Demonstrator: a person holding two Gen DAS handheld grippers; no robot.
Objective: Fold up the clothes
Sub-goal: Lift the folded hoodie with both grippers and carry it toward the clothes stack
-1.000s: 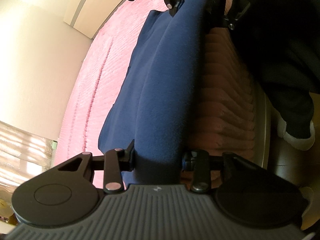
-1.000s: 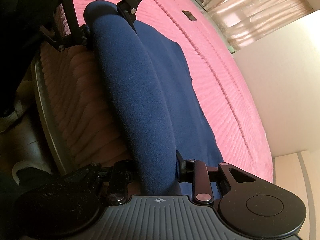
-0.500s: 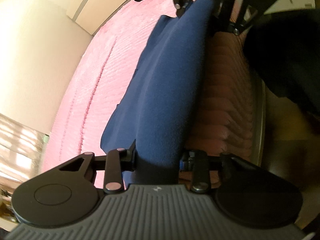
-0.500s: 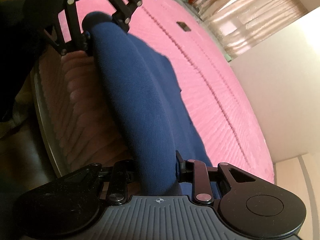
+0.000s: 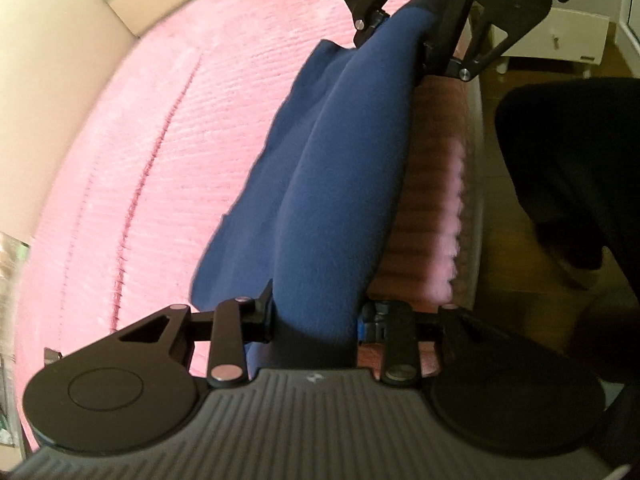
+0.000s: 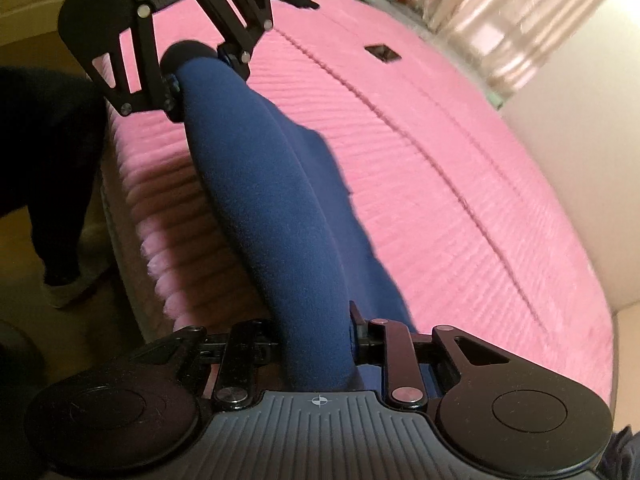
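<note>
So both grippers have a hold of the same navy fleece garment (image 5: 340,184), one at each end of a thick rolled edge. The left gripper (image 5: 316,316) has its fingers pinched in on the fabric, only a narrow gap between them, and that gap is stuffed full of blue fleece. Left finger pad (image 5: 264,312) is pressed right into the side of the roll. Same story on the right gripper (image 6: 316,332): jaws are closing a touch, fleece is bunched between the fingers, and the pad on the right side (image 6: 358,326) is touching the cloth.

The rolled edge runs straight out from between one pair of fingers to the other pair, so in each wrist view the opposite gripper sits at the far end, clamped on the fabric too. The rest of the garment drapes off to one side of the roll and lies on the pink ribbed bedspread (image 6: 460,160). On the other side of the fingers is the bed's edge, then wooden floor (image 5: 516,208) with the person's dark trouser leg (image 5: 572,168) standing there.

Small dark square thing (image 6: 382,52) sits on the bedspread well beyond the fingers; can't tell what it is.
</note>
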